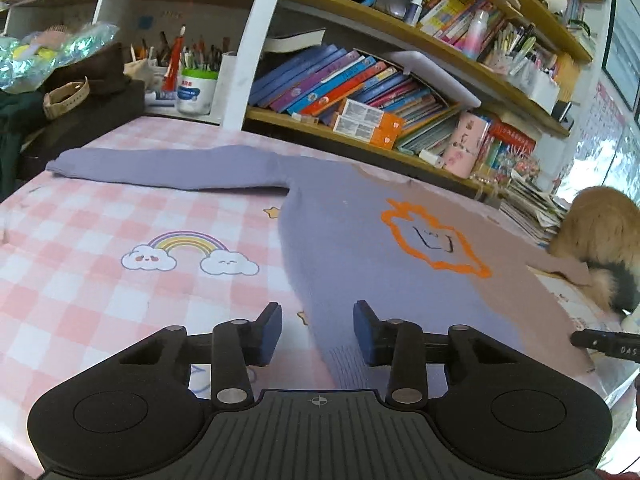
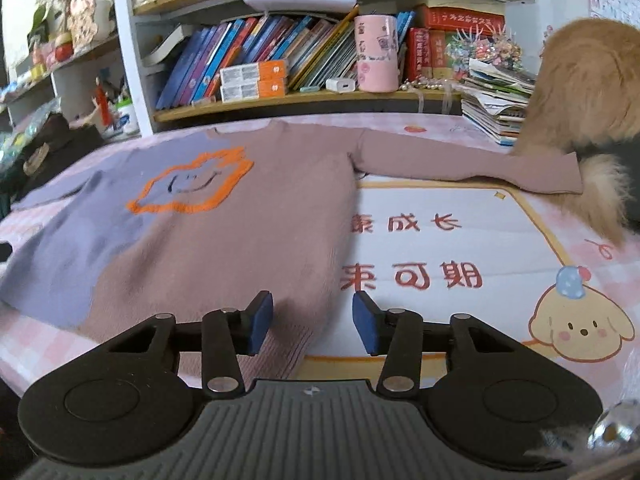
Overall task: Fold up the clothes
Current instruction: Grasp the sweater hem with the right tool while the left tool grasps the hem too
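The sweater (image 2: 224,232) lies flat and face up on the bench (image 1: 80,280), with both sleeves spread out to the sides and the orange drawing (image 2: 192,188) on the chest. Your left gripper (image 1: 317,330) stands over the lower left corner of the hem, and its jaws are partly spread with nothing pinched; the ribbed hem is below and between them, not pressed by the pads. Your right gripper (image 2: 312,326) is the same at the lower right corner: jaws apart, holding nothing, and the edge of the sweater passes just under the left pad.

The first risk is that you close on only the top layer of the knit, so the back layer stays on the bench and the fold comes out crooked. On the right side the edge sits near one pad only, so the jaws can close beside the fabric and miss it.

The second risk is the furry animal (image 2: 584,92), probably a cat, at the far right. Its tail (image 2: 604,192) seems to touch the cuff of the right sleeve (image 2: 472,162). If it sits there, the sleeve can drag when you lift it.
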The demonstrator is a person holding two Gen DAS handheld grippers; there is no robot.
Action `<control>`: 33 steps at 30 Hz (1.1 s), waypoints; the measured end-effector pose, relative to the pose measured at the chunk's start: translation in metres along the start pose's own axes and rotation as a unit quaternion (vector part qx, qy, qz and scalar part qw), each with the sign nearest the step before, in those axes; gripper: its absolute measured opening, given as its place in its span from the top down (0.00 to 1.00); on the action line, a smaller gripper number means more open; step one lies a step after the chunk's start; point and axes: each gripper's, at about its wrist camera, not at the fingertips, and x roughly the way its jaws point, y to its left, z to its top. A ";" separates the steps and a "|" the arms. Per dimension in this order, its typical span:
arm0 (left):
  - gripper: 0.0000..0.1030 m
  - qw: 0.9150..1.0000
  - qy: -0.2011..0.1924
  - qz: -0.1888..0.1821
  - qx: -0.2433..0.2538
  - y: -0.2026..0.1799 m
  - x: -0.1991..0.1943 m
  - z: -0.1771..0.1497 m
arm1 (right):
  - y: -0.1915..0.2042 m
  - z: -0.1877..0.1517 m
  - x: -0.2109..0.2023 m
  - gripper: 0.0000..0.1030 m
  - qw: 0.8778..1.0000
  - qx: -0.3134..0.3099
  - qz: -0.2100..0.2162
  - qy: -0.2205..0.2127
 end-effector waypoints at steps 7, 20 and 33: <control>0.64 1.000 0.024 0.015 -0.006 -0.004 0.011 -0.002 | -0.002 -0.005 0.000 0.62 1.000 0.001 0.002 -0.002; 0.92 0.999 0.035 -0.007 -0.003 -0.012 0.025 0.000 | -0.006 -0.002 0.002 0.92 1.000 0.016 0.007 -0.013; 0.94 0.999 0.035 -0.007 -0.015 -0.002 0.022 0.002 | 0.006 -0.002 0.003 0.92 1.000 -0.010 -0.006 -0.010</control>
